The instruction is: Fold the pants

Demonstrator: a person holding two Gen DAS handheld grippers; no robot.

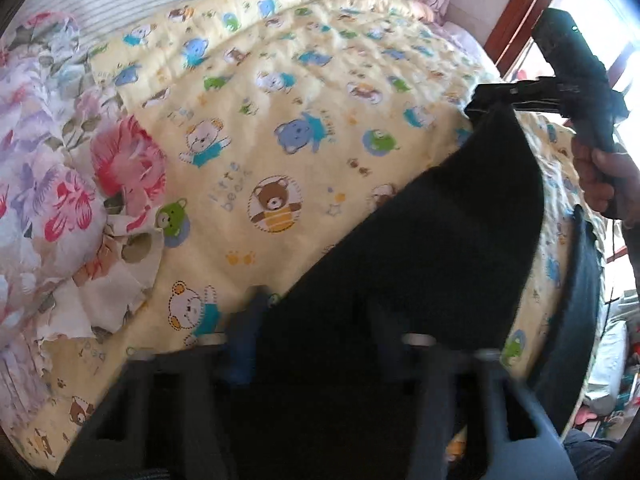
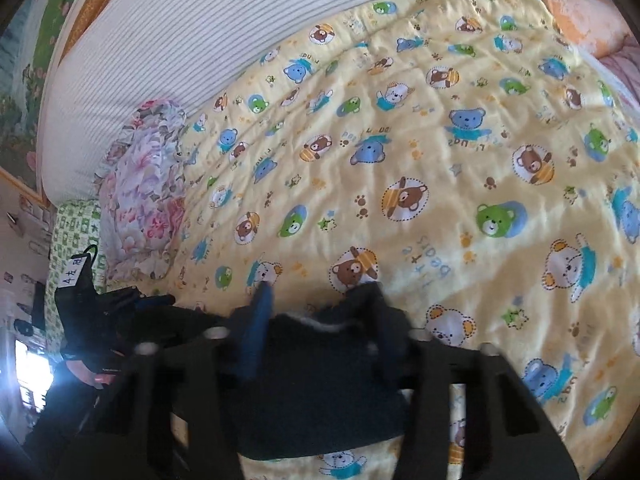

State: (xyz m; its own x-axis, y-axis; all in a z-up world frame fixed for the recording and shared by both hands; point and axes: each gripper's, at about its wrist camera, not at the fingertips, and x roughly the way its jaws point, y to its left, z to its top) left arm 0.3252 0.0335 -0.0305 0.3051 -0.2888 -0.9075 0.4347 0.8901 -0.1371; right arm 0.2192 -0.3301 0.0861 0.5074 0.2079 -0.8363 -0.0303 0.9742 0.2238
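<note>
pants [image 1: 420,240] cut off below, gripper [image 2: 316,300] blurred

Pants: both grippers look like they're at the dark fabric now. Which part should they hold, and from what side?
Hold the pants by the top edge, one gripper near each end, coming from above. The right gripper already has that edge between its fingers, as does the left gripper. The cloth hangs limp above the bear-print quilt, so I'd judge two spread pinches keep it flat for folding.

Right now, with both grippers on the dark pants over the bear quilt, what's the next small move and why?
Probably carry both grippers forward together and lay the held edge down flat. The left gripper and the right gripper each pinch dark pants cloth, which hangs stretched between them above the yellow bear quilt, and open quilt lies ahead.
</note>
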